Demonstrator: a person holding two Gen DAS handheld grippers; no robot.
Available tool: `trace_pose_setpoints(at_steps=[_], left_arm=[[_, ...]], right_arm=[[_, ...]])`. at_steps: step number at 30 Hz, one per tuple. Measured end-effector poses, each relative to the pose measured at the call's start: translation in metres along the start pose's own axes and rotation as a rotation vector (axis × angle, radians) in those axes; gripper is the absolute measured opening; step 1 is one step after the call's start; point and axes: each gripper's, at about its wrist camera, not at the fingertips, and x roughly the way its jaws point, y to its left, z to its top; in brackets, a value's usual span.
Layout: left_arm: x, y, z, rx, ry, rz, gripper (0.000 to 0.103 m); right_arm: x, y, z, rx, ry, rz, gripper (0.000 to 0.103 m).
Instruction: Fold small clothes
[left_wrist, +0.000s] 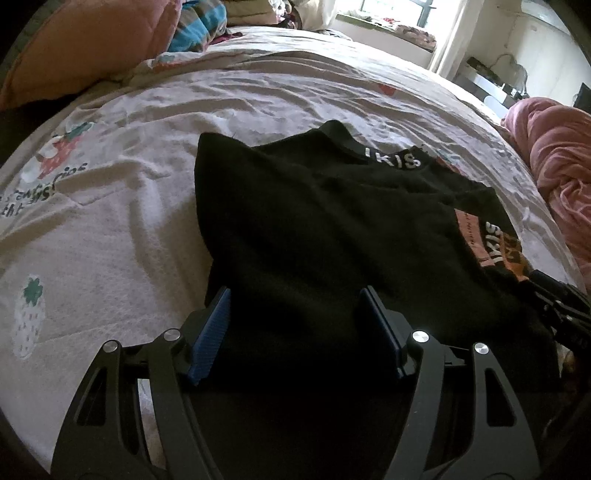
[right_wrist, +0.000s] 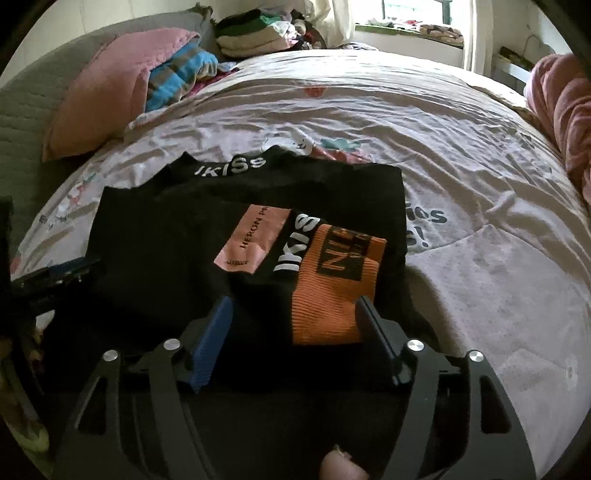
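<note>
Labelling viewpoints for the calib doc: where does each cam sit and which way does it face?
Left wrist: on the left tongs, looking down and forward over the black garment across the bed sheet toward the window; own open blue-padded fingers show, the right tongs' tip at right edge.
Right wrist: on the right tongs, facing the same way over the orange cuff and pink label; open fingers and a fingertip show, the left tongs at left edge.
Shared: garment, sheet, pink pillow, window.

1. A bed (right_wrist: 461, 155) covered in a wrinkled pale sheet printed with strawberries;
2. A folded black garment (right_wrist: 166, 236) lies flat on it;
3. A pink pillow (right_wrist: 107, 96) at its far left edge;
4. A bunched pink blanket (left_wrist: 557, 162) along its right edge.
</note>
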Motion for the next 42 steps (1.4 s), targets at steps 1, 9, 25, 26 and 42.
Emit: trace_pose_setpoints(at_steps=[1,9,25,26,42], left_arm=[[-0.002,0.000,0.000,-0.002,-0.003,-0.004,0.062],[-0.021,-0.002,-0.001,-0.021,-0.042,-0.025,0.073],[-0.052,-0.001,-0.002,-0.046,-0.120,-0.018,0.093],[-0.054,-0.001,-0.002,-0.048,-0.124,-0.014,0.093],[-0.086,-0.003,-0.015,-0.036,-0.181,0.010,0.093]], right_arm=[[0.000,-0.001,0.000,0.000,-0.006,0.003,0.069],[-0.017,0.001,0.001,0.006,-0.058,0.014,0.094],[-0.041,0.007,0.001,0.004,-0.117,0.040,0.098],[-0.043,0.008,0.001,0.004,-0.121,0.044,0.098],[-0.061,0.009,-0.004,-0.002,-0.147,0.038,0.098]])
